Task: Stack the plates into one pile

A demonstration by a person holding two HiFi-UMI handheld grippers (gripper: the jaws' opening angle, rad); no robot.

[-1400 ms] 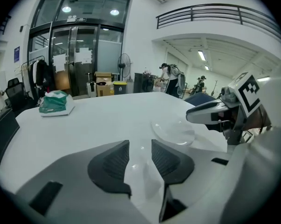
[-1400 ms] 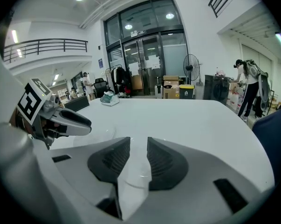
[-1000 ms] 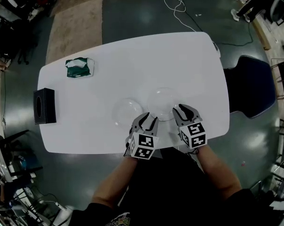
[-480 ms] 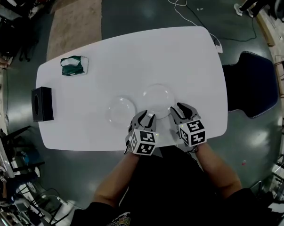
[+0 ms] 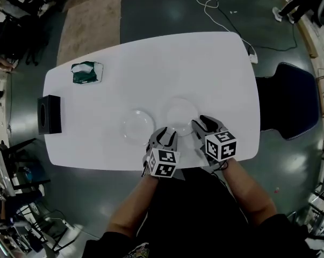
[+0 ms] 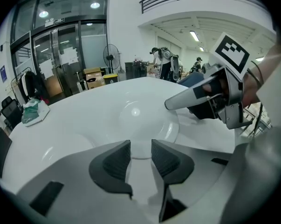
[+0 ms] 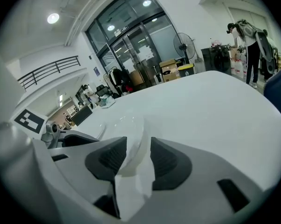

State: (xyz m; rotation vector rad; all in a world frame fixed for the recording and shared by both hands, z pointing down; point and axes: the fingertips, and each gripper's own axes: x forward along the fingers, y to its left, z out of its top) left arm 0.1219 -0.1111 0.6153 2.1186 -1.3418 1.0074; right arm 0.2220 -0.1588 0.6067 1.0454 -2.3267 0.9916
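Right gripper view: the right gripper's (image 7: 138, 144) fingers have just been spreading, with the rim of a clear plate (image 7: 130, 141) between them. This looks like a release or regrip, not a lift. The left gripper (image 5: 168, 134) holds its fingers parted and empty at that plate's near edge. A second clear plate (image 5: 138, 127) lies just beside it on the table (image 5: 151, 63), so nothing is stacked yet. No writing is legible; only the square markers (image 5: 163, 164) show.

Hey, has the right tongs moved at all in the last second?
Yes. Against the right plate, the right tongs have edged left and rolled; the plate's rim sits between the jaws, which have just been opening.
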